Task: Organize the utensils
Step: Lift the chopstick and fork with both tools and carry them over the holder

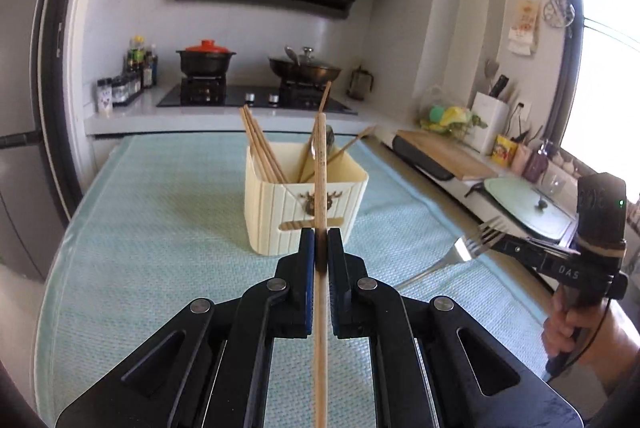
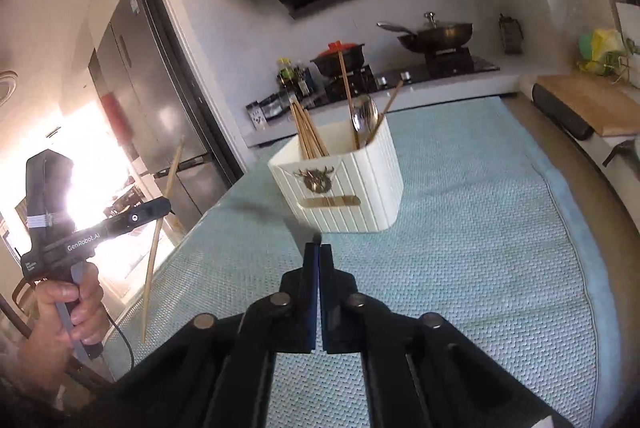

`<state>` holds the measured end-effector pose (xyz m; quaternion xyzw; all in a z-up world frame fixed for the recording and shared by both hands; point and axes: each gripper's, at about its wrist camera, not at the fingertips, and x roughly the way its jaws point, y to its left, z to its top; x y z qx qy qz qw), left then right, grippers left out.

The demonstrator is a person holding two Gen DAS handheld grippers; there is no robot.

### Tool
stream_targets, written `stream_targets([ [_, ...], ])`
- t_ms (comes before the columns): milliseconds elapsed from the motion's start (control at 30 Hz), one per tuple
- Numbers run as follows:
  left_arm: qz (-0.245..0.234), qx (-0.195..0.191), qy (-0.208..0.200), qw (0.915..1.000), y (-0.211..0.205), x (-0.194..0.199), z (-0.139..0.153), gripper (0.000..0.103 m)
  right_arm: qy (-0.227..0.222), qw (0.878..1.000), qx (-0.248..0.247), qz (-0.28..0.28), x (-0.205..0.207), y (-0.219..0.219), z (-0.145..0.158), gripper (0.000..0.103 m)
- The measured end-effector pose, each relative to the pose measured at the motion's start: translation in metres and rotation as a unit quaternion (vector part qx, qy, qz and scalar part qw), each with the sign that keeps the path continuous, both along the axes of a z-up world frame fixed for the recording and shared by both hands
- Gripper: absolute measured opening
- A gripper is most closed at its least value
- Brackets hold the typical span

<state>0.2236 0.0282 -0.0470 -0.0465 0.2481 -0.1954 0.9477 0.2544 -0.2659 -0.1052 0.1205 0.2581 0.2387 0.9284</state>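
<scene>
Chopstick [image 1: 321,187] clamped in left gripper [image 1: 320,248] fingers, aimed 12 o'clock at holder [image 1: 308,195]; right gripper [image 2: 319,256] fingers clamped on fork [image 1: 464,252], over bench [image 1: 160,228].

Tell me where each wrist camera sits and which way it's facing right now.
Left wrist: sits behind the left tool, which is shut on a chopstick. It faces the utensil holder and stove. The right hand and right tool, apparently pinching a fork, show at right.
Right wrist: sits behind the right tool, facing the same holder. The left hand shows at left.
Shared: holder, mat, stove, chopstick and the opposite tool.
</scene>
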Motion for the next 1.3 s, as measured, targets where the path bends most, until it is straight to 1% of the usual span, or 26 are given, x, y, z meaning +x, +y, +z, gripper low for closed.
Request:
stream_targets([
  [100, 0.014, -0.004, -0.002, 0.9999, 0.002, -0.003, -0.005, 0.004, -0.009, 1.000, -0.015, -0.003, -0.011, -0.002, 0.006, 0.001],
  [167, 0.023, -0.014, 0.009, 0.9996, 0.008, -0.005, -0.010, 0.004, -0.007, 1.000, -0.016, -0.003, -0.012, -0.003, 0.008, 0.001],
  [200, 0.027, -0.017, 0.018, 0.9993, 0.011, -0.004, -0.012, 0.004, -0.007, 1.000, -0.026, -0.009, -0.015, -0.004, 0.007, 0.001],
  [367, 0.048, -0.025, 0.030, 0.9981, 0.029, -0.010, -0.016, 0.004, 0.025, 0.997, -0.066, -0.038, -0.017, -0.019, -0.002, 0.001],
  [400, 0.050, -0.025, 0.030, 0.9980, 0.033, -0.011, -0.015, 0.004, 0.037, 0.996, -0.080, -0.034, -0.017, -0.021, -0.006, 0.004],
  [433, 0.052, -0.023, 0.030, 0.9979, 0.035, -0.012, -0.016, 0.004, 0.049, 0.994, -0.093, -0.025, -0.019, -0.020, -0.011, 0.004],
  [533, 0.067, -0.019, 0.032, 0.9971, 0.044, -0.016, -0.018, 0.004, 0.093, 0.986, -0.137, 0.029, -0.028, -0.004, -0.033, 0.005],
  [567, 0.074, -0.017, 0.033, 0.9966, 0.047, -0.016, -0.019, 0.004, 0.113, 0.981, -0.144, 0.060, -0.033, 0.006, -0.043, 0.005],
  [633, 0.087, -0.021, 0.035, 0.9954, 0.056, -0.018, -0.019, 0.004, 0.149, 0.968, -0.156, 0.132, -0.047, 0.031, -0.062, 0.005],
  [700, 0.098, -0.027, 0.039, 0.9941, 0.065, -0.019, -0.020, 0.004, 0.158, 0.953, -0.177, 0.190, -0.063, 0.059, -0.076, 0.005],
  [767, 0.107, -0.032, 0.042, 0.9929, 0.073, -0.021, -0.022, 0.004, 0.168, 0.934, -0.204, 0.241, -0.074, 0.084, -0.089, 0.005],
  [833, 0.113, -0.036, 0.045, 0.9919, 0.078, -0.022, -0.024, 0.004, 0.169, 0.921, -0.223, 0.273, -0.079, 0.107, -0.099, 0.005],
  [900, 0.119, -0.040, 0.046, 0.9910, 0.082, -0.023, -0.026, 0.004, 0.177, 0.909, -0.227, 0.303, -0.077, 0.133, -0.106, 0.005],
  [933, 0.122, -0.042, 0.045, 0.9906, 0.084, -0.024, -0.027, 0.004, 0.171, 0.907, -0.231, 0.309, -0.074, 0.146, -0.109, 0.005],
  [967, 0.126, -0.044, 0.043, 0.9901, 0.086, -0.025, -0.026, 0.004, 0.156, 0.910, -0.234, 0.306, -0.069, 0.159, -0.110, 0.005],
  [1000, 0.131, -0.046, 0.042, 0.9894, 0.089, -0.026, -0.026, 0.004, 0.139, 0.916, -0.230, 0.297, -0.062, 0.171, -0.110, 0.005],
  [1067, 0.143, -0.050, 0.039, 0.9878, 0.096, -0.028, -0.023, 0.004, 0.112, 0.931, -0.198, 0.285, -0.048, 0.185, -0.104, 0.005],
  [1100, 0.147, -0.053, 0.038, 0.9870, 0.101, -0.031, -0.022, 0.004, 0.109, 0.934, -0.185, 0.286, -0.041, 0.187, -0.100, 0.005],
  [1133, 0.151, -0.055, 0.036, 0.9864, 0.107, -0.033, -0.021, 0.004, 0.109, 0.933, -0.182, 0.290, -0.037, 0.186, -0.096, 0.005],
  [1167, 0.154, -0.057, 0.035, 0.9859, 0.112, -0.036, -0.021, 0.004, 0.104, 0.930, -0.189, 0.298, -0.035, 0.183, -0.091, 0.005],
  [1200, 0.157, -0.056, 0.035, 0.9854, 0.116, -0.039, -0.023, 0.004, 0.094, 0.924, -0.203, 0.310, -0.035, 0.179, -0.085, 0.013],
  [1233, 0.160, -0.056, 0.037, 0.9849, 0.120, -0.040, -0.025, 0.004, 0.082, 0.917, -0.224, 0.319, -0.035, 0.175, -0.080, 0.031],
  [1267, 0.162, -0.058, 0.041, 0.9842, 0.123, -0.041, -0.029, 0.004, 0.068, 0.910, -0.248, 0.325, -0.035, 0.171, -0.075, 0.043],
  [1300, 0.165, -0.062, 0.045, 0.9833, 0.126, -0.041, -0.033, 0.004, 0.053, 0.902, -0.271, 0.331, -0.034, 0.170, -0.071, 0.062],
])
